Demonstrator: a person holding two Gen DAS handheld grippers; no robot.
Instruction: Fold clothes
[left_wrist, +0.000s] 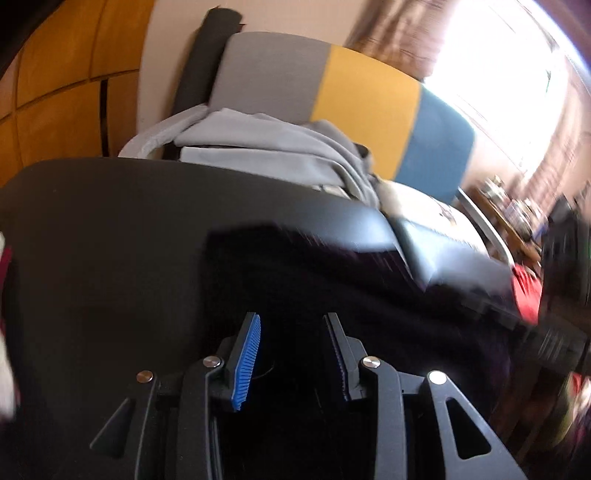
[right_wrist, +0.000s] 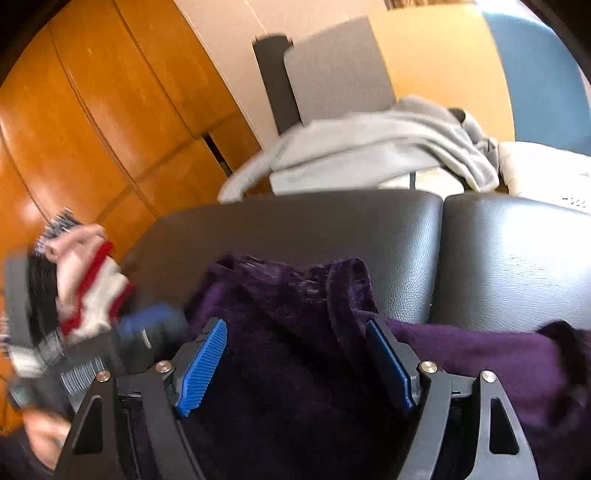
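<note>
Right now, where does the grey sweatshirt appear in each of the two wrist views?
Left wrist: grey sweatshirt upper centre, behind the black seat.
Right wrist: grey sweatshirt upper centre-right, behind the same seat.
Shared landmark: grey panel behind it.

From my remote seat, the plush garment (right_wrist: 295, 332) read deep purple, nearly black in its folds. The fingers (right_wrist: 201, 369) wore ribbed blue pads on black frames. The seat (right_wrist: 498, 251) beneath was dark grey leather with a fine grain. Behind it lay a pale grey sweatshirt (right_wrist: 369, 147) against a cushion (left_wrist: 332, 85) banded grey, yellow and blue. The wall panels (right_wrist: 92, 110) were glossy orange wood. A glove (right_wrist: 92, 291) was white with red stripes.
</note>
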